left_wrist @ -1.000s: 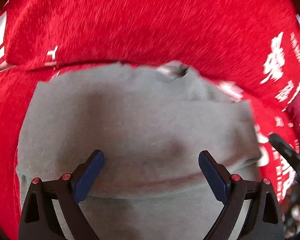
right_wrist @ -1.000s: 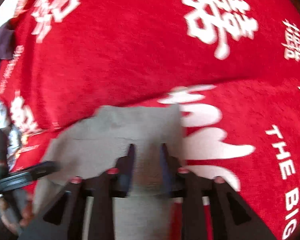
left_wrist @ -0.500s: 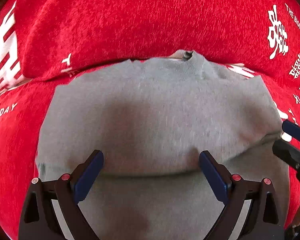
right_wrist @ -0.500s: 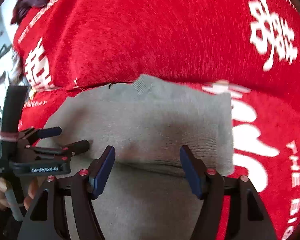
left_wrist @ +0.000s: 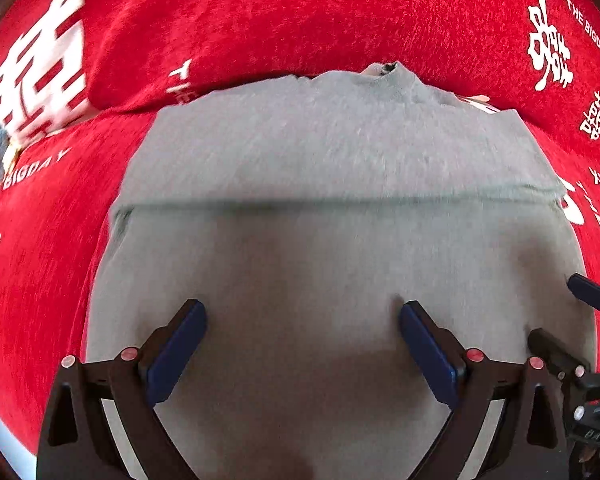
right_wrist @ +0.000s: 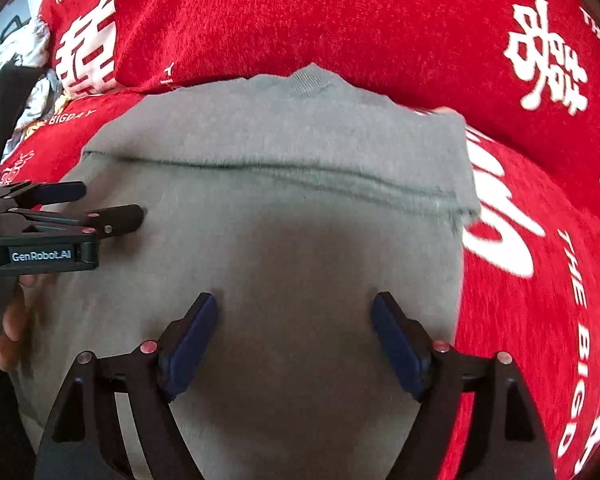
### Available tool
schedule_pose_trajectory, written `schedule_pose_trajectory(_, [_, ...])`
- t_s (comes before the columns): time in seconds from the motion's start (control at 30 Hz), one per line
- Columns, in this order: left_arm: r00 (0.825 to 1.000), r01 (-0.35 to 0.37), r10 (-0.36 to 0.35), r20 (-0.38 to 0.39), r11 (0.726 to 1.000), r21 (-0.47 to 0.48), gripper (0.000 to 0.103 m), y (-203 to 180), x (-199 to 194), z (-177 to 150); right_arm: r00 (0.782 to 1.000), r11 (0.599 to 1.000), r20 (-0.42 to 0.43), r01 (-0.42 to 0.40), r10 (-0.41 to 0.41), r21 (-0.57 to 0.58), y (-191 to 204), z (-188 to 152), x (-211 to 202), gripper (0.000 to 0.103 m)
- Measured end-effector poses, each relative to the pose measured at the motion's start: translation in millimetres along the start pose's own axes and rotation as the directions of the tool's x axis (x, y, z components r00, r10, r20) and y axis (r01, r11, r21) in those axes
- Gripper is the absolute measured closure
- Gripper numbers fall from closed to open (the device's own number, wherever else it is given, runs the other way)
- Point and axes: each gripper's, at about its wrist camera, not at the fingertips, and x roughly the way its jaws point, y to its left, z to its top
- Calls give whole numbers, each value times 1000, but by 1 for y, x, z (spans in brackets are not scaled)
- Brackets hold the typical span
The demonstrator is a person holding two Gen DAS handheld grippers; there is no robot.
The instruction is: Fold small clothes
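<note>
A small grey knit garment (left_wrist: pixel 340 152) lies flat on the red cover, its collar (left_wrist: pixel 384 74) at the far edge. A folded-over layer ends in a straight edge across its middle. My left gripper (left_wrist: pixel 302 314) hovers over the near half. Its jaws are opening wide and only the flat cloth lies below them. In the right wrist view the same garment (right_wrist: pixel 284 140) fills the middle. My right gripper (right_wrist: pixel 296 308) is over its near right part, jaws opening, gripping nothing. Each gripper shows in the other's view: the right gripper (left_wrist: pixel 554 308) and the left gripper (right_wrist: pixel 108 202).
A red plush cover with white characters (right_wrist: pixel 548 60) spreads under and behind the garment and rises into a cushion at the back. A heap of pale clothes (right_wrist: pixel 20 52) lies at the far left. A person's hand (right_wrist: pixel 12 328) holds the left gripper's handle.
The right gripper, shut on the grey cloth a second ago, has let go and opened. Both grippers have drawn back toward the near side, so more of the garment shows, its folded layer lying flat.
</note>
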Motion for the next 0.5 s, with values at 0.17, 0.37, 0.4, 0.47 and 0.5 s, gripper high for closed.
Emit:
schedule_pose_trajectory(0.17, [1000, 4, -3, 28, 1000, -31, 0, 17, -21, -40, 1000, 1000, 6, 21, -21, -22, 7, -33, -18, 18])
schedule_pose_trajectory(0.37, [999, 19, -18, 29, 998, -53, 0, 28, -39, -77, 1000, 996, -5, 19, -19, -83, 10, -75, -43, 17])
schedule_pose_trajectory(0.4, [1000, 25, -24, 19, 998, -62, 0, 29, -41, -80, 1000, 995, -7, 22, -23, -102, 11, -84, -49, 17])
schedule_pose_trajectory(0.47, [1000, -3, 3, 2, 1000, -26, 0, 27, -44, -90, 997, 983, -37, 57, -65, -177, 16, -100, -54, 13])
schedule_pose_trajectory(0.5, [1000, -6, 6, 7, 1000, -10, 0, 27, -47, -95, 996, 979, -61, 57, -70, -194, 18, -106, -54, 11])
